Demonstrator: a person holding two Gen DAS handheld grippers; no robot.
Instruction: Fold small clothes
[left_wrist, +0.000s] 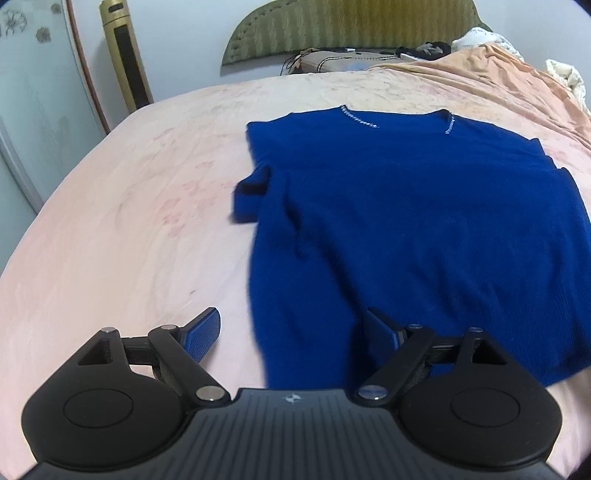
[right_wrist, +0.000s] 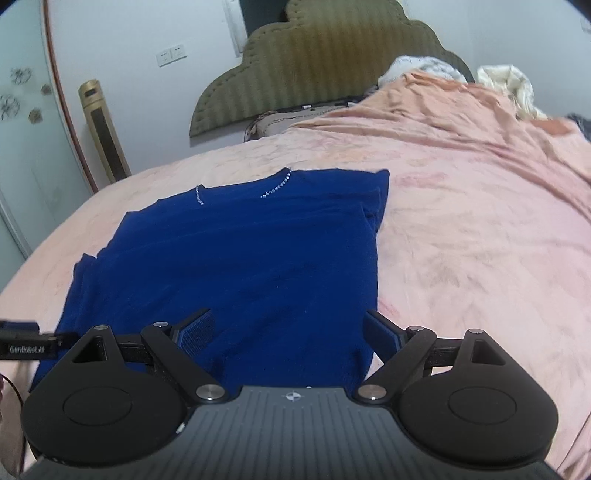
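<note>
Sweater (left_wrist: 424, 221) lay flat on the pink bed (left_wrist: 122, 229), its neckline with small shiny beads toward the headboard (right_wrist: 314, 70) and its hem toward the two grippers. It was dark blue and looked soft and a little thick. On its right side the sleeve seemed already turned in, because the edge there ran straight with a doubled layer near the shoulder. On its left side a short piece of sleeve (left_wrist: 251, 197) was sticking out past the body, so I judged the side folds were almost done but not tidy.

Left gripper (left_wrist: 291, 332) hung over the near left corner of the hem. Its jaws stood wide open; one finger was over the bare bed and the other over the cloth, and nothing was pinched between them. Right gripper (right_wrist: 288, 332) hung over the near right part of the hem, also wide open and holding nothing; the cloth was below its fingers, and I could not tell if they touched it.

The step in hand seemed to be the reach for the hem, before folding the bottom up to the neckline. For the next move, each gripper would need to go lower and close on the hem near its own corner, taking all layers together. The sleeve piece on the left perhaps needed tucking first, otherwise it could stay outside the fold.
</note>
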